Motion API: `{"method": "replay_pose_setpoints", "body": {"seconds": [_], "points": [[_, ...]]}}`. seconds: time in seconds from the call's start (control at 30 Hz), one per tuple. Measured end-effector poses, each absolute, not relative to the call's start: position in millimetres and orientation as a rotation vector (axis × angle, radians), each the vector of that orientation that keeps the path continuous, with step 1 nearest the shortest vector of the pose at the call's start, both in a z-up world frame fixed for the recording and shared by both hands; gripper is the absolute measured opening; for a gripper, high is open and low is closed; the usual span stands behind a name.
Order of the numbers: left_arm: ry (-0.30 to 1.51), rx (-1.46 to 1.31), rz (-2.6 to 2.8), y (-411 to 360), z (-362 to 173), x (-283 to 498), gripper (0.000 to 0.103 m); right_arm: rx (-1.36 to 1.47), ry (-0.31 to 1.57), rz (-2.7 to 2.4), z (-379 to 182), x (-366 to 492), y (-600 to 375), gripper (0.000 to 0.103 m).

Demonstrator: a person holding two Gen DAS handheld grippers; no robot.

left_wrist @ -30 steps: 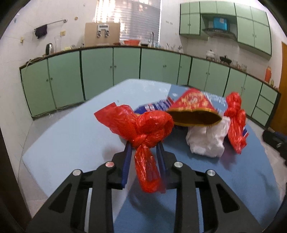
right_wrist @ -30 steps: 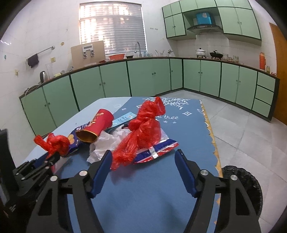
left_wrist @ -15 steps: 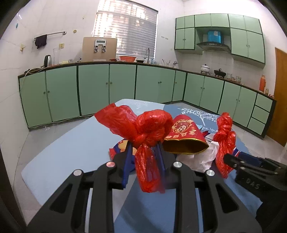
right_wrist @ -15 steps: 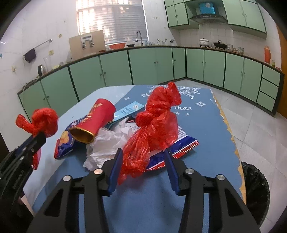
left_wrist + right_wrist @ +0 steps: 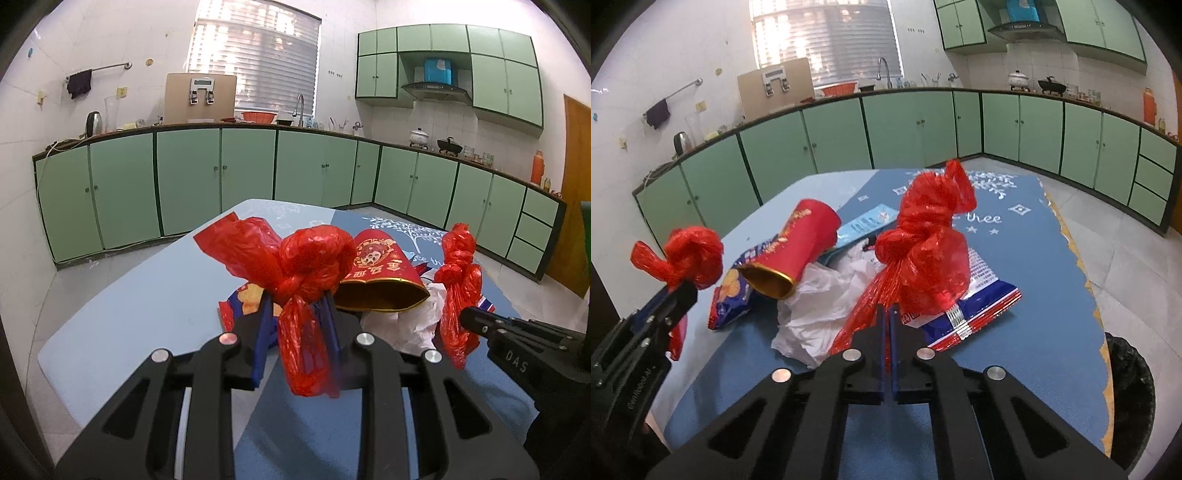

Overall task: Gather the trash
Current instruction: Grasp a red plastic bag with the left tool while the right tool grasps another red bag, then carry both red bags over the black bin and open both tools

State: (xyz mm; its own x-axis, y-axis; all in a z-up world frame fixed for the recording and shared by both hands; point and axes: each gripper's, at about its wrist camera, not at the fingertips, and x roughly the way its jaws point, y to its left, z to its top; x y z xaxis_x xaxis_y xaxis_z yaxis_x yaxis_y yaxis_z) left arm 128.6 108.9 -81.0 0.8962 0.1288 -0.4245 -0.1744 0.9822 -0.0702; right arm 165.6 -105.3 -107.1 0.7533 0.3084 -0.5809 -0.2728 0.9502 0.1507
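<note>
The bench [image 5: 1027, 332] wears a blue cloth (white snowflake print). Ahead of the right hand-held gripper [image 5: 888, 325] lie a chip bag [image 5: 975, 295], crumpled white paper [image 5: 820, 306], a tipped red cup [image 5: 790, 254] and another snack bag [image 5: 729, 295].

Both wrist views look low and close across the table [image 5: 155, 295], sharing the red cup [image 5: 798, 251].

Cabinets: you face green cabinets [image 5: 251, 173] along the walls.
Counter: a kettle [image 5: 93, 123], a red basin [image 5: 258, 117].
</note>
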Motion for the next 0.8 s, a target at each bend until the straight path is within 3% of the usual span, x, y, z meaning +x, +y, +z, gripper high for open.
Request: {"method": "replay_pose_setpoints", "body": {"seconds": [0.4,0.8], "points": [[0.359,-0.102,0.105,88.5,-52.7,115.6,0.024,0.102,0.488,0.327,-53.5,129.0,-147.0,0.001],[0.353,-0.085,-0.138,-5.0,-37.5,106.3,0.024,0.148,0.431,0.198,-26.9,89.7,-245.5,0.001]]}}
